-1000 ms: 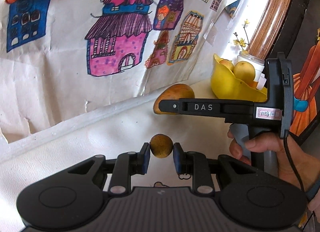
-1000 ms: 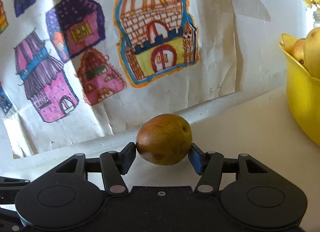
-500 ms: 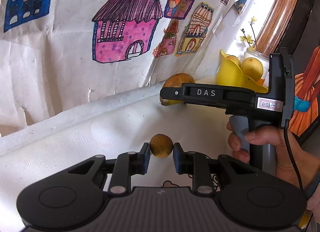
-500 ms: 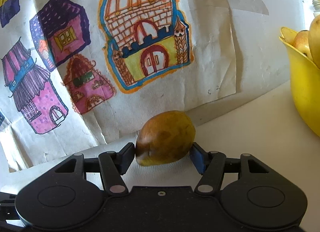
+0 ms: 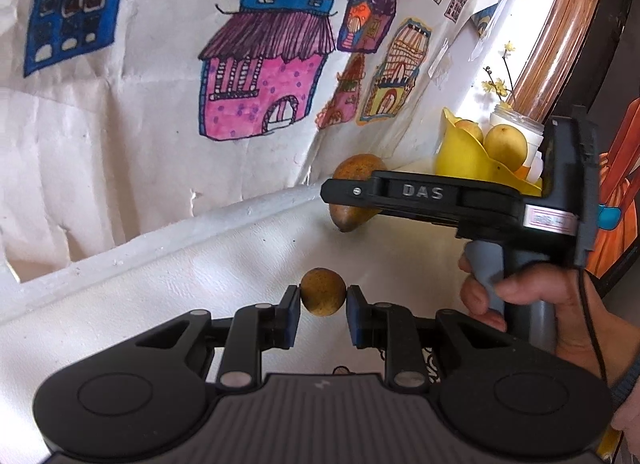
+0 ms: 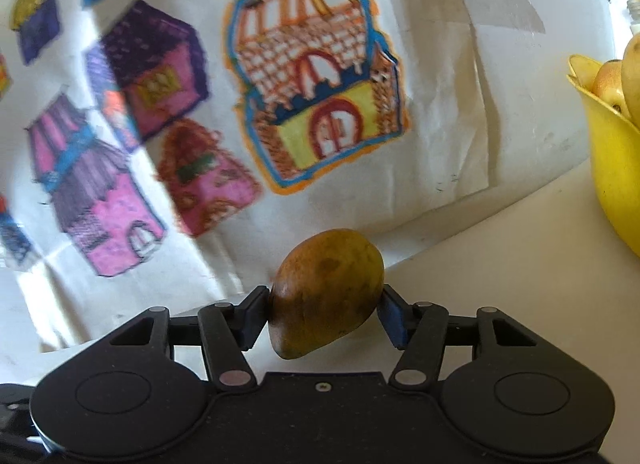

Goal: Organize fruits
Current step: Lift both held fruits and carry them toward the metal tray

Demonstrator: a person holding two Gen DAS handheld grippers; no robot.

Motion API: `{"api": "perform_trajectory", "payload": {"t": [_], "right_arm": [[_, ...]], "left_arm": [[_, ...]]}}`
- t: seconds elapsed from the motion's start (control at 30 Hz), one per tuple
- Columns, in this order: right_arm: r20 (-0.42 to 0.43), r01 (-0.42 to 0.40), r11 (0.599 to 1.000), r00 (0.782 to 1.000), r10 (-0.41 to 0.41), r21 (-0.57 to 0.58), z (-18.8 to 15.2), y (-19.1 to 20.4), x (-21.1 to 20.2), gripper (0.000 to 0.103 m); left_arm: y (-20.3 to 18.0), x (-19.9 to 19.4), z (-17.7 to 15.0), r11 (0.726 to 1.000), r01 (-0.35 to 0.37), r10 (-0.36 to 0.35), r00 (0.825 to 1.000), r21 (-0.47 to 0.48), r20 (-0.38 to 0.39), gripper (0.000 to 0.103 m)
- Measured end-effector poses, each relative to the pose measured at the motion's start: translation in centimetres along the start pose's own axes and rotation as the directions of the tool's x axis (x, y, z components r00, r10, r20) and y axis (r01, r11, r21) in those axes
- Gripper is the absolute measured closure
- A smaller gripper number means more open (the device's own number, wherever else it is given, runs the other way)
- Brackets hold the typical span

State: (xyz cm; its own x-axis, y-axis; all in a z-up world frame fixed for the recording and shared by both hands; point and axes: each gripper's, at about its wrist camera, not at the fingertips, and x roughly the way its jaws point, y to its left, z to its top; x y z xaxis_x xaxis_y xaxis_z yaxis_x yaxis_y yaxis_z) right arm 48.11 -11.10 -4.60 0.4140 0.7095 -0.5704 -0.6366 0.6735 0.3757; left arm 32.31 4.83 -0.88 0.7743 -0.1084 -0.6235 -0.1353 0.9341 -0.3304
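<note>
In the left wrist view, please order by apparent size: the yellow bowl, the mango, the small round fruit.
1. yellow bowl, partly hidden
2. mango, partly hidden by the right tongs
3. small round fruit, smallest although nearest, in the left tongs

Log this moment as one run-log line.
left tool: shut on small round fruit | right tool: shut on mango | yellow bowl: holds fruit, right of mango

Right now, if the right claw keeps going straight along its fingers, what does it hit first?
The right claw, shut on the mango, points at the drawing-covered paper on the wall, so probably that paper first. The yellow bowl sits off to its right, out of line. Depth is unclear.
</note>
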Motion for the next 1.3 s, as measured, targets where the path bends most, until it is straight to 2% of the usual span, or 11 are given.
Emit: {"api": "perform_trajectory", "payload": {"t": [0.37,0.47,0.6,0.77,0.9,0.97,1.17,1.3], "right_arm": [[0.075,-0.095,0.991,0.993,0.088,0.099,-0.1,1.6,-5.6,0.045],[0.068,-0.09,0.991,0.994,0.084,0.1,-1.1,1.9,-7.0,0.047],[-0.026,-0.04,0.996,0.999,0.042,0.085,-3.2,2.2,-6.4,0.049],[-0.018,-0.036,0.998,0.999,0.037,0.06,-4.0,2.5,-6.6,0.049],[-0.066,-0.004,1.0,0.998,0.003,-0.02,-4.7,3.6,-5.6,0.043],[-0.086,0.013,0.998,0.996,-0.018,-0.059,-5.3,4.1,-5.0,0.044],[-0.062,0.02,0.999,0.998,-0.023,-0.048,-5.3,4.2,-4.2,0.046],[-0.069,0.018,0.997,0.997,-0.023,-0.073,-4.8,4.3,-3.5,0.043]], "left_arm": [[-0.8,-4.0,0.0,1.0,0.002,-0.002,0.999,0.005,0.044,0.076],[-0.9,-5.0,-0.1,1.0,0.0,0.0,0.999,0.011,0.05,0.076],[-0.8,-4.8,-0.7,1.0,-0.009,0.008,1.0,0.011,0.025,0.076],[0.3,-3.6,-1.6,1.0,-0.014,0.014,1.0,-0.013,-0.005,0.076],[1.0,-2.9,-1.7,1.0,-0.022,0.022,1.0,-0.023,-0.015,0.076],[1.3,-2.6,-1.8,0.999,-0.022,0.021,1.0,-0.034,-0.019,0.076],[1.6,-2.6,-2.0,0.999,-0.024,0.023,1.0,-0.024,-0.013,0.076],[2.0,-2.8,-1.9,0.999,-0.032,0.032,0.999,-0.04,-0.007,0.076]]}}
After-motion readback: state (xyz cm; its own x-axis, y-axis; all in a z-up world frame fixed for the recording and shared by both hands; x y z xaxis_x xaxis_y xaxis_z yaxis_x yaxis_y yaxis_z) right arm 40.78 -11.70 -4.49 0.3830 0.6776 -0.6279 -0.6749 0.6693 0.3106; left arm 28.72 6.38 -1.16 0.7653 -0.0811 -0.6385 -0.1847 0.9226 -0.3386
